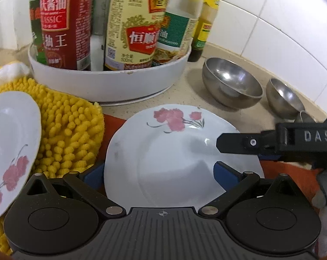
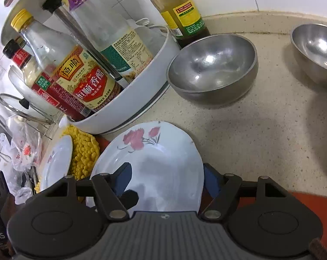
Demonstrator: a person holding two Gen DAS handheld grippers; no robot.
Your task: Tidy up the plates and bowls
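Note:
A white plate with a pink flower (image 1: pixel 163 156) (image 2: pixel 163 162) sits between both grippers. My left gripper (image 1: pixel 159 175) has its jaws on either side of the plate's near edge, with one blue pad over the plate and one under it. My right gripper (image 2: pixel 165 179) straddles the plate's right edge the same way; its finger (image 1: pixel 239 144) reaches over the plate in the left wrist view. A second flowered plate (image 1: pixel 9 143) (image 2: pixel 57 162) lies on the left. Two steel bowls (image 1: pixel 230 82) (image 1: pixel 284 97) stand on the counter behind; they also show in the right wrist view (image 2: pixel 213 65) (image 2: pixel 315 49).
A white round tray (image 1: pixel 111 80) (image 2: pixel 128 108) holds several sauce bottles. A green-yellow bottle (image 2: pixel 180 8) stands behind it. A yellow chenille cloth (image 1: pixel 72 130) (image 2: pixel 83 151) lies under the left plate. An orange mat (image 1: pixel 293 177) lies under the plates. Bags and a lid rack (image 2: pixel 22 112) are at far left.

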